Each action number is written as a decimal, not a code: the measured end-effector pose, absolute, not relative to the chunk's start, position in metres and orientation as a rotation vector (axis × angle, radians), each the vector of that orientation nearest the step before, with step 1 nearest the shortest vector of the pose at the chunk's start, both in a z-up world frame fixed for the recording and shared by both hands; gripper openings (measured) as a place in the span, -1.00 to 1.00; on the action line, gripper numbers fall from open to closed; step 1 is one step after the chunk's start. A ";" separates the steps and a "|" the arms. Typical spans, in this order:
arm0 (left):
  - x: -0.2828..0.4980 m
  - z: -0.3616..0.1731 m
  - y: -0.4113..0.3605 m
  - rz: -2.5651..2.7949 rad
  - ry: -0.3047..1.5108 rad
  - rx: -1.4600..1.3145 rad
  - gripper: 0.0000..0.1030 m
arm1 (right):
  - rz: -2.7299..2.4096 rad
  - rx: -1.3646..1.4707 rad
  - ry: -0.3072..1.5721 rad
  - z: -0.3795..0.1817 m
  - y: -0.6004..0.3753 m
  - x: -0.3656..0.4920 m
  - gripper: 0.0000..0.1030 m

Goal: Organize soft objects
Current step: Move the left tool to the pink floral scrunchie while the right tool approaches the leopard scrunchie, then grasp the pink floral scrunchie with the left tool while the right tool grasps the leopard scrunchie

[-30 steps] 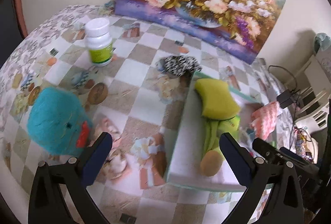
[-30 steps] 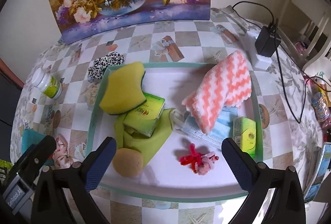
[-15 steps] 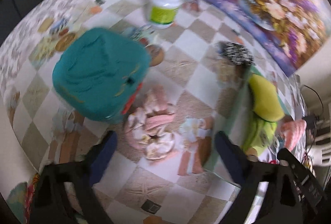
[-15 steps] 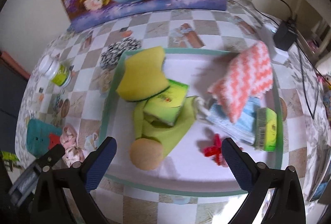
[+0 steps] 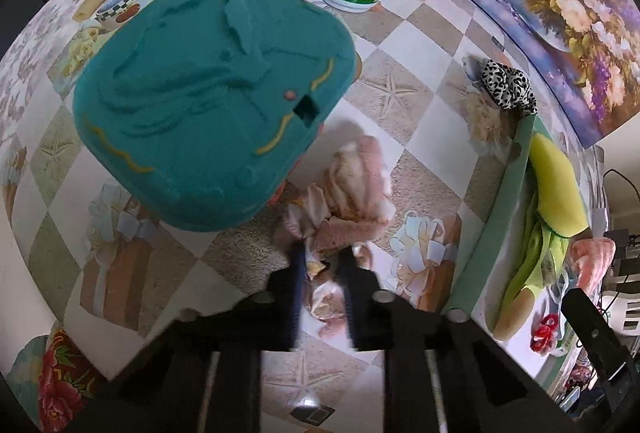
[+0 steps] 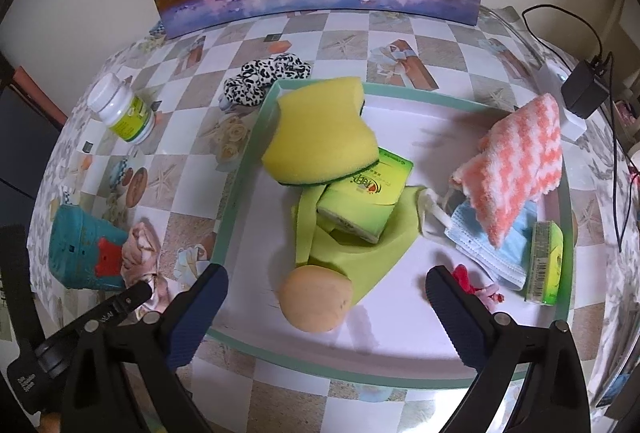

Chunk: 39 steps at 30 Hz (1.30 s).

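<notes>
The pink scrunchie (image 5: pixel 352 201) lies on the checked tablecloth (image 5: pixel 400 93), just beside the teal plush toy (image 5: pixel 212 93) and outside the green-rimmed tray (image 6: pixel 240 189), where the other soft things are already collected: a yellow sponge (image 6: pixel 320 137), a striped pink cloth (image 6: pixel 516 169) and a face mask (image 6: pixel 492 249). We judge it is being gripped so that it can join them in the tray. Our left gripper (image 5: pixel 322 269) has its fingers nearly together, clamped on the near edge of the scrunchie. Our right gripper (image 6: pixel 326 297) hangs over the near side of the tray with its fingers wide apart, holding nothing and touching nothing. A leopard scrunchie (image 6: pixel 264 73) also waits outside the tray, near its far corner.
</notes>
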<state>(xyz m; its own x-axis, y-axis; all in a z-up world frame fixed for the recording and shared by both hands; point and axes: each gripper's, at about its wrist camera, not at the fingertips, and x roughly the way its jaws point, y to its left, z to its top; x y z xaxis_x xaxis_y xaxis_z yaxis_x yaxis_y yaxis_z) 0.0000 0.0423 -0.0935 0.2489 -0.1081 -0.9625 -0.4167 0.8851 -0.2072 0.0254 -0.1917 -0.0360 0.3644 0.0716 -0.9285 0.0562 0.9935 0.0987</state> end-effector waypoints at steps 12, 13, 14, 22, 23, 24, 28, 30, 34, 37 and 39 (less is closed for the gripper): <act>0.003 -0.063 0.029 0.094 1.224 -0.455 -0.82 | 0.021 0.135 1.125 -0.016 -0.192 0.021 0.95; 0.004 -0.057 0.026 0.079 1.210 -0.445 -0.82 | 0.019 0.138 1.107 -0.011 -0.193 0.021 0.95; 0.005 -0.051 0.024 0.065 1.192 -0.437 -0.82 | 0.020 0.141 1.092 -0.007 -0.194 0.020 0.95; 0.036 0.001 0.007 0.029 1.055 -0.314 -0.82 | 0.016 0.139 0.994 0.018 -0.193 0.019 0.93; 0.043 0.004 0.005 0.023 1.051 -0.312 -0.82 | 0.016 0.137 0.982 0.019 -0.193 0.020 0.92; 0.052 0.009 0.004 0.015 1.044 -0.315 -0.82 | 0.017 0.135 0.977 0.019 -0.193 0.022 0.89; 0.076 0.015 -0.002 -0.010 1.037 -0.307 -0.82 | 0.009 0.119 0.961 0.019 -0.191 0.033 0.79; 0.087 0.017 -0.004 -0.015 1.030 -0.307 -0.82 | 0.005 0.108 0.953 0.019 -0.190 0.038 0.76; 0.106 0.017 -0.005 -0.016 1.012 -0.296 -0.82 | -0.005 0.053 0.948 0.017 -0.187 0.055 0.73; 0.122 0.015 -0.002 -0.016 1.005 -0.301 -0.82 | -0.004 0.042 0.960 0.012 -0.186 0.068 0.65; 0.131 0.012 0.002 -0.011 1.003 -0.311 -0.82 | 0.029 0.066 0.973 0.009 -0.188 0.081 0.62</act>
<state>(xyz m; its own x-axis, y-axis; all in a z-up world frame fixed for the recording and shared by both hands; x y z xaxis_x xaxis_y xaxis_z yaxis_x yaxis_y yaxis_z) 0.1310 0.0018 0.0122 0.5415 -0.1514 -0.8269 -0.1325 0.9560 -0.2619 0.0809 -0.1876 0.0091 0.5624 0.0543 -0.8251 0.0047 0.9976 0.0688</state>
